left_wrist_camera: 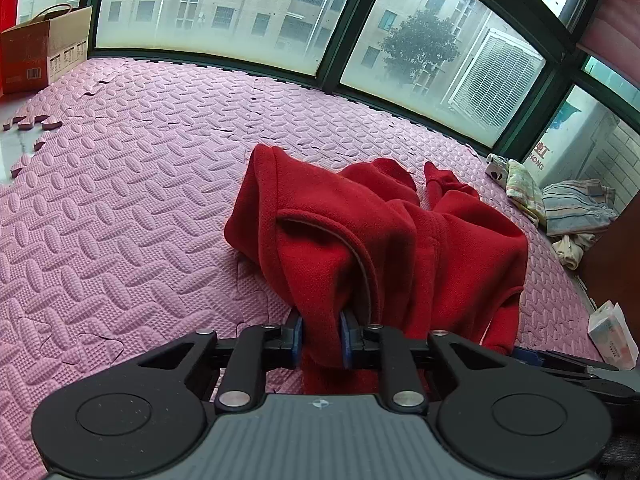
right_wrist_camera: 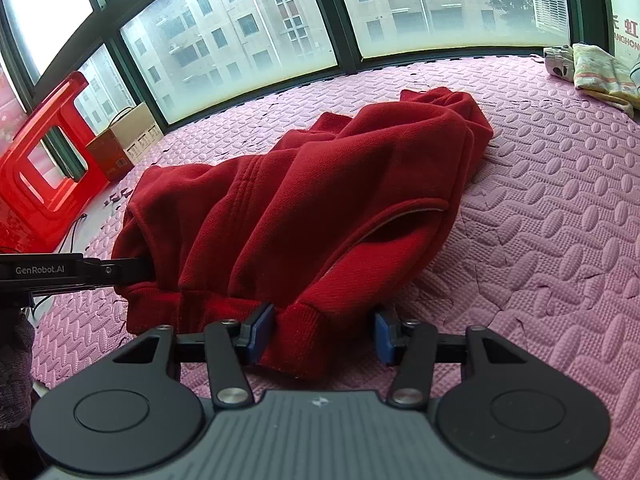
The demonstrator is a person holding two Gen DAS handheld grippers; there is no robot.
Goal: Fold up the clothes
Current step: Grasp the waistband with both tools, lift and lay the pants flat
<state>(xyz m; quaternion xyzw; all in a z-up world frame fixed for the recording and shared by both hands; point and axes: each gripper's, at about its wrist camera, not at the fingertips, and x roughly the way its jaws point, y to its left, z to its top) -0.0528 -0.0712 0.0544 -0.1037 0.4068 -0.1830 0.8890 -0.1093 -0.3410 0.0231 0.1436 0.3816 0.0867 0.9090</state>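
Around me the pink foam mat (left_wrist_camera: 120, 184) is running up to the dark-framed window (left_wrist_camera: 328, 60), with a cardboard box (left_wrist_camera: 36, 52) sitting at its far left corner, a heap of pale striped cloths (left_wrist_camera: 568, 204) lying along the right edge, and a small tissue pack (left_wrist_camera: 612, 336) resting nearer to me on that side; in the right wrist view a red plastic stool (right_wrist_camera: 44, 168) is standing off to the left. Nothing is blocking the way to the red hoodie (right_wrist_camera: 304, 200), which is lying bunched on the mat, its long axis running from the ribbed hem by my jaws away toward the window, hood end farthest (the pocket opening is facing up and to the right in that view). My left gripper (left_wrist_camera: 322, 334) is pinching a gathered fold of the hoodie (left_wrist_camera: 360, 240), jaws closed tight on the cloth, held low and pointing forward. My right gripper (right_wrist_camera: 324, 334) is hovering level over the mat at the hem, jaws spread wide, the hem corner touching only the left pad, the right pad standing apart from it.
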